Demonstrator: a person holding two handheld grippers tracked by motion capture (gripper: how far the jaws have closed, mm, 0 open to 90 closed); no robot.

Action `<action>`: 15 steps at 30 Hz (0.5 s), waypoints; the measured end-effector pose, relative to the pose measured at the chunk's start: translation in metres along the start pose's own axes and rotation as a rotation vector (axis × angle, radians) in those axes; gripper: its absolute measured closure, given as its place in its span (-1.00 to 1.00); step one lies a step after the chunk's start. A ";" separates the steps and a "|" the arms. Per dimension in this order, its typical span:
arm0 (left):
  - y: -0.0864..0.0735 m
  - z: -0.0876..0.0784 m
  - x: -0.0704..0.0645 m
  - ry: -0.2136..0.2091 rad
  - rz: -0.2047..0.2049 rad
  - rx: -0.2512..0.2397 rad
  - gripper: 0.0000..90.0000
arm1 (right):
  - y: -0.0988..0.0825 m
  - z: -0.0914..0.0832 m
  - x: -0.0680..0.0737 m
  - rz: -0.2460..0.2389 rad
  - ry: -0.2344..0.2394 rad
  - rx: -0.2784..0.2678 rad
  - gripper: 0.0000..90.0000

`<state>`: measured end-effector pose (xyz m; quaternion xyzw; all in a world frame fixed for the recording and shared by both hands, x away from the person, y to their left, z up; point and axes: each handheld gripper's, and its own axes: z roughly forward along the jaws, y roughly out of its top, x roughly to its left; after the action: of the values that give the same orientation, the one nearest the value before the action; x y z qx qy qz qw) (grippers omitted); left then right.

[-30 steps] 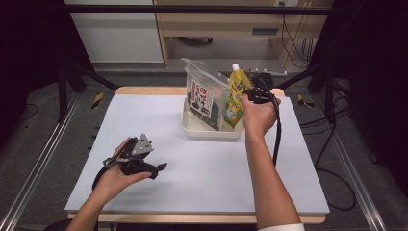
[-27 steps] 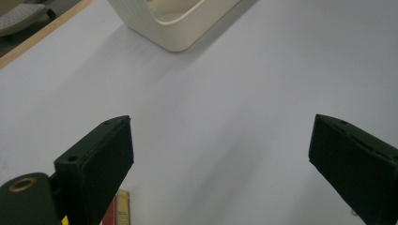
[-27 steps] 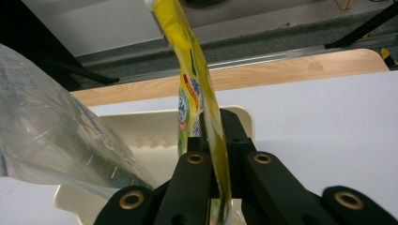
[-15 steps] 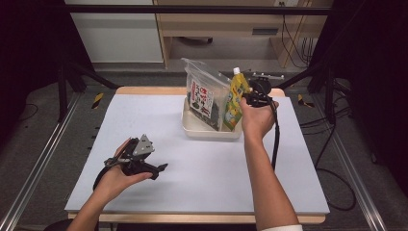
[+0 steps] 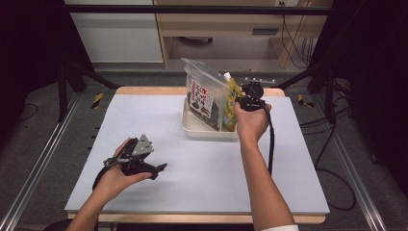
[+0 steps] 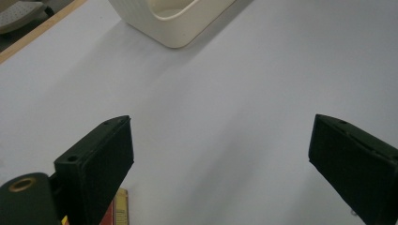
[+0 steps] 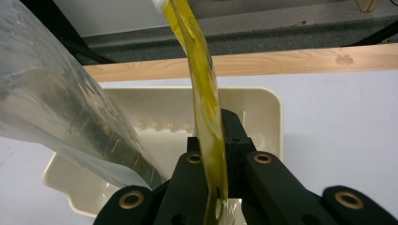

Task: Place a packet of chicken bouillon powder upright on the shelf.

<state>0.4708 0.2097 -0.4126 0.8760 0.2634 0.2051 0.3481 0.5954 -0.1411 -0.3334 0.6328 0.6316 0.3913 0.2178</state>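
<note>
The flat yellow spouted pouch (image 7: 202, 84) is upright in the cream plastic tray (image 5: 192, 126) near the counter's (image 5: 202, 163) far edge, beside a clear resealable bag with a printed label (image 5: 204, 94). The right gripper (image 7: 213, 164) has its fingers pinching the pouch's lower edge, and it has sunk a touch over the last second, so the pouch looks nearly seated. The left gripper (image 6: 220, 154) rests near the front left corner, fingers spread, nothing between them.
</note>
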 end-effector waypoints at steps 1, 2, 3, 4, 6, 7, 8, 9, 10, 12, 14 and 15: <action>0.000 0.000 0.000 0.002 0.000 0.000 -0.85 | -0.001 0.001 0.001 0.001 -0.002 0.003 1.00; 0.000 0.000 0.000 0.003 -0.001 0.001 -0.85 | -0.001 0.002 0.000 -0.005 0.000 0.001 1.00; 0.000 0.000 0.001 0.006 0.000 0.002 -0.85 | -0.002 0.002 0.001 -0.005 -0.001 -0.003 1.00; 0.000 0.000 0.001 0.008 0.000 0.002 -0.85 | -0.002 0.002 0.001 -0.008 -0.004 -0.002 1.00; 0.000 0.000 0.001 0.009 0.002 0.004 -0.85 | -0.002 0.002 0.002 -0.024 -0.005 0.001 1.00; 0.000 0.000 0.001 0.014 0.004 0.005 -0.85 | -0.002 0.002 0.004 -0.025 0.000 0.006 1.00; -0.001 -0.001 0.001 0.016 0.004 0.006 -0.85 | -0.002 0.002 0.004 -0.036 0.000 0.006 1.00; -0.001 -0.001 0.001 0.017 0.004 0.006 -0.85 | -0.003 0.002 0.003 -0.044 0.001 0.003 1.00; -0.001 -0.001 0.001 0.021 0.005 0.007 -0.85 | -0.004 0.001 0.003 -0.044 0.006 0.000 0.98; -0.001 -0.002 0.002 0.028 0.005 0.012 -0.85 | -0.006 0.001 0.003 -0.066 0.015 -0.003 0.95; -0.002 -0.003 0.003 0.038 0.005 0.018 -0.85 | -0.008 0.001 0.003 -0.089 0.045 -0.009 0.86; -0.002 -0.003 0.005 0.043 0.002 0.020 -0.85 | -0.009 0.000 0.004 -0.109 0.046 -0.011 0.82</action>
<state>0.4718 0.2155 -0.4111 0.8751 0.2720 0.2215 0.3333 0.5895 -0.1366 -0.3398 0.5872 0.6678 0.3969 0.2275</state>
